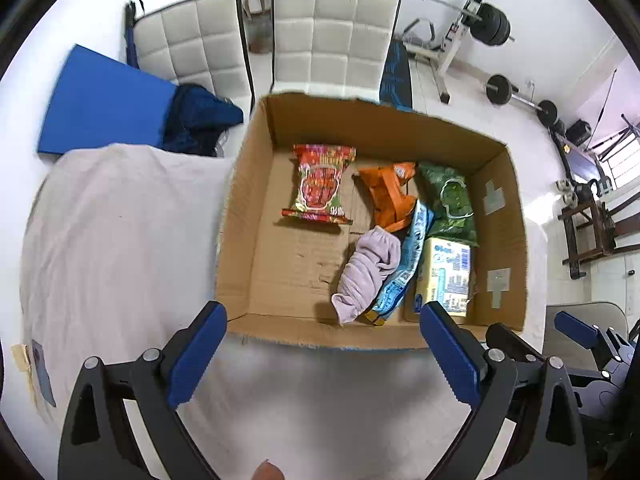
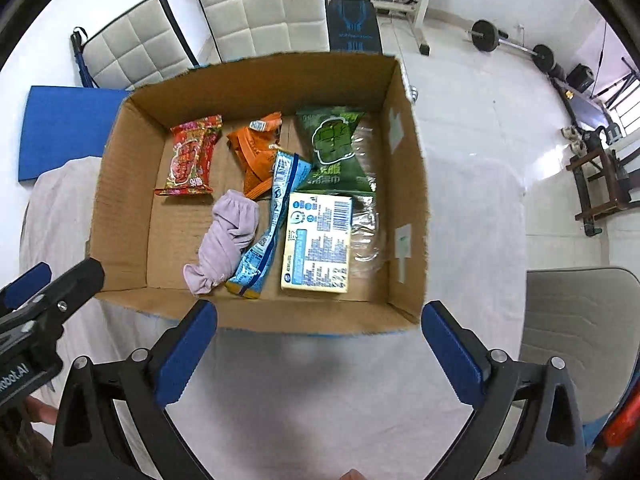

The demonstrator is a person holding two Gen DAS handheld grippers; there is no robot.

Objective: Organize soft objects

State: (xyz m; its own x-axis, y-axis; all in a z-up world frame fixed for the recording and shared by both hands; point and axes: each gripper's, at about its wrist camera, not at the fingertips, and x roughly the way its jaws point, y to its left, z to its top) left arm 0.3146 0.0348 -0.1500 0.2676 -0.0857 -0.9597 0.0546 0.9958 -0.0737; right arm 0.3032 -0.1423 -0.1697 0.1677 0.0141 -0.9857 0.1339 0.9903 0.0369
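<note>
Two hand-held grippers hang side by side above a table draped in a pale cloth (image 1: 120,240), both aimed at an open cardboard box (image 2: 404,184). The left gripper (image 1: 322,326) has its blue-padded fingers spread wide with nothing between them, poised just short of the box's near wall. The right gripper (image 2: 318,320) is spread the same way, also empty, its fingers flanking the near wall in its own view. The two tools sit close together without touching; each shows at the edge of the other's camera.

Inside the box, everything lies on the cardboard floor. A rolled lilac cloth (image 2: 230,236) rests near the front, roughly mid-box. Touching its right side is a long light-blue packet (image 2: 272,224), lying diagonally. Just right of that is a pale yellow pack (image 2: 318,242) with blue print, flat near the front right corner. Behind the yellow pack is a green snack bag (image 2: 334,148), with some clear plastic wrap (image 2: 366,220) along the right wall. An orange packet (image 2: 256,148) sits toward the back centre, its front end under the blue packet. A red patterned snack bag (image 2: 192,156) lies apart at the back left.

Beyond the table stand two white quilted chairs (image 1: 334,36), a blue mat (image 1: 106,100), a dark blue garment (image 1: 200,118), and weight-training gear (image 1: 490,24) on a white floor.
</note>
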